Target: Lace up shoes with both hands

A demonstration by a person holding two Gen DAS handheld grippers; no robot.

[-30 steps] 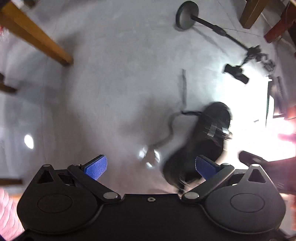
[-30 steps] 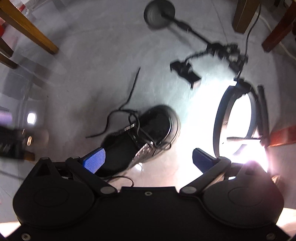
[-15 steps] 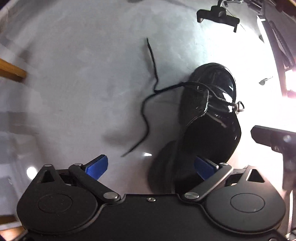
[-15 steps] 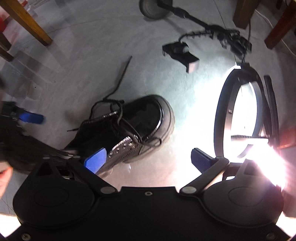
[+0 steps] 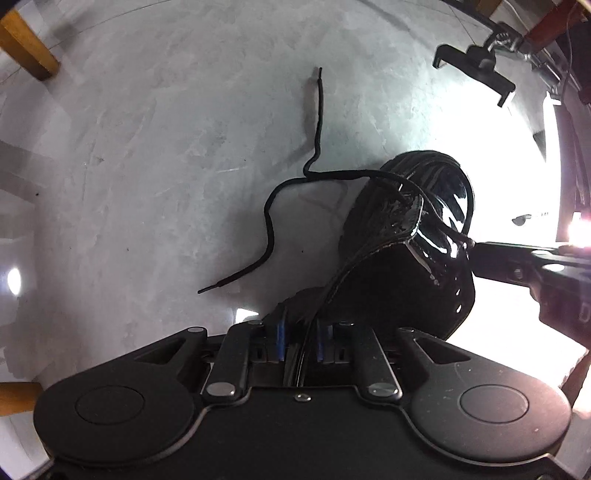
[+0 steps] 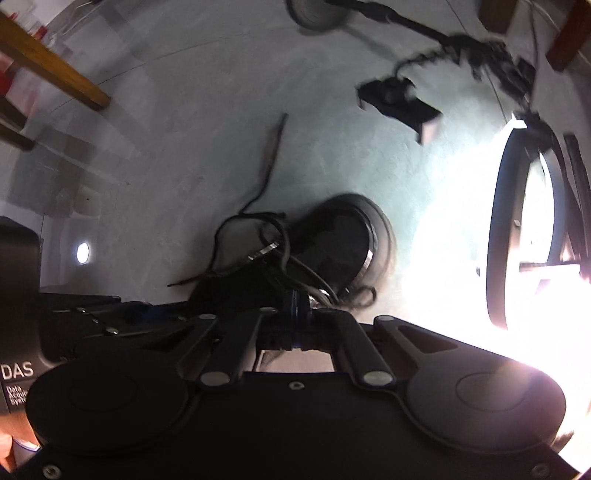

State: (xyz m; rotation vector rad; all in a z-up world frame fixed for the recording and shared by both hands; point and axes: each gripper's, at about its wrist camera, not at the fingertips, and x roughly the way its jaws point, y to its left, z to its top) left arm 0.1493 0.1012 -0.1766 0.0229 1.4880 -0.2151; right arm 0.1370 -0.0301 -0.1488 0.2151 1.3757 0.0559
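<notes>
A glossy black shoe (image 5: pixel 413 236) lies on the grey floor, toe pointing away; it also shows in the right wrist view (image 6: pixel 332 247). A loose black lace (image 5: pixel 273 218) trails left from its eyelets across the floor. My left gripper (image 5: pixel 300 341) is shut on the shoe's left collar edge at the heel end. My right gripper (image 6: pixel 299 317) is shut on the shoe's right eyelet flap, where the laces (image 6: pixel 273 236) cross. The right gripper's finger shows in the left wrist view (image 5: pixel 517 258) at the shoe's right side.
A ring light (image 6: pixel 524 236) glares on the floor to the right. A black stand with a round base (image 6: pixel 317 13) and a phone clamp (image 6: pixel 399 103) lies behind the shoe. Wooden furniture legs (image 6: pixel 55 74) stand at the far left and far right.
Both grippers have moved down onto the shoe and closed from wide open: the left on the heel collar, the right on the eyelet flap. The right view is blurred by motion.
</notes>
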